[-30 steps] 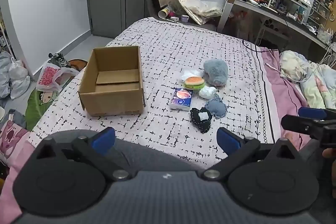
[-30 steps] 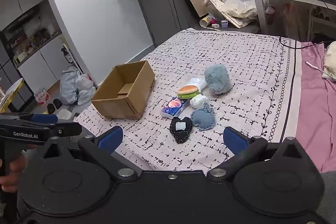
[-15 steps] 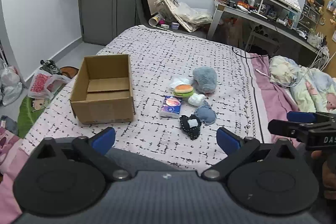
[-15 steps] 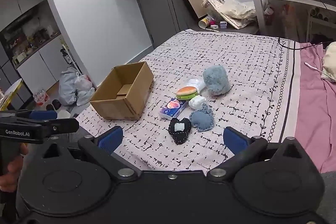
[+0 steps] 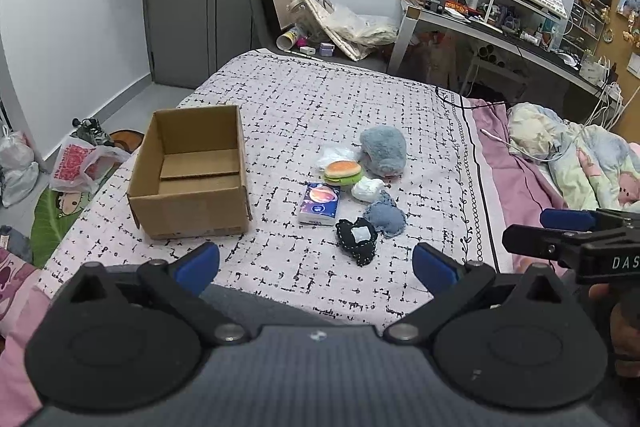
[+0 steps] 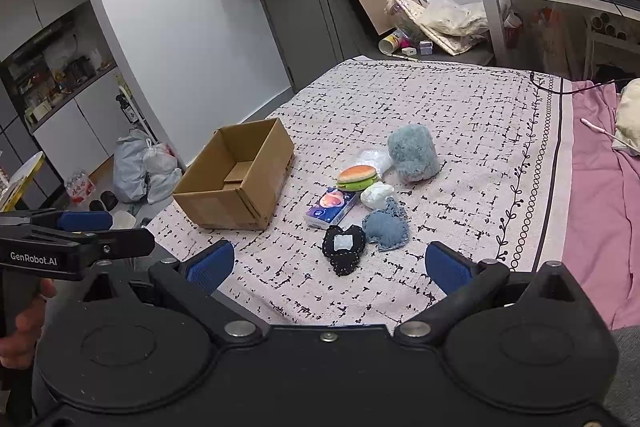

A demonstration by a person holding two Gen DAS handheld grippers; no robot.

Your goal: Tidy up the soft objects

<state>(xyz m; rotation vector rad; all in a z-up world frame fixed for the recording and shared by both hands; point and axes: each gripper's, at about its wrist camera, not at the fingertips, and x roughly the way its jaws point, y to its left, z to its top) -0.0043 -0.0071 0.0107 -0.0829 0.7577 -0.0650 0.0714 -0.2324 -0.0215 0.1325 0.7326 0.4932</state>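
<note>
I hold my left gripper (image 5: 316, 261) and my right gripper (image 6: 330, 265) above the near edge of the bed (image 5: 360, 99), both with fingers spread wide and nothing between them. That suits a start: each is ready to close on something soft.

The soft things lie bunched together in the middle of the bed: a black heart cushion (image 5: 356, 238) nearest me, touching a blue-grey heart cushion (image 5: 385, 218), then a white pouch (image 5: 368, 189), a burger toy (image 5: 342, 171) and a fluffy blue plush (image 5: 383, 151) farthest off. A tissue pack (image 5: 320, 203) lies just beside them, toward the cardboard box (image 5: 192, 171).

The box sits open and empty to the left of the pile, near but apart, so I judge it is where these go. The black heart looks the easiest first pick, being closest and unobstructed; the 2 hearts touch, so one may drag the other.
</note>
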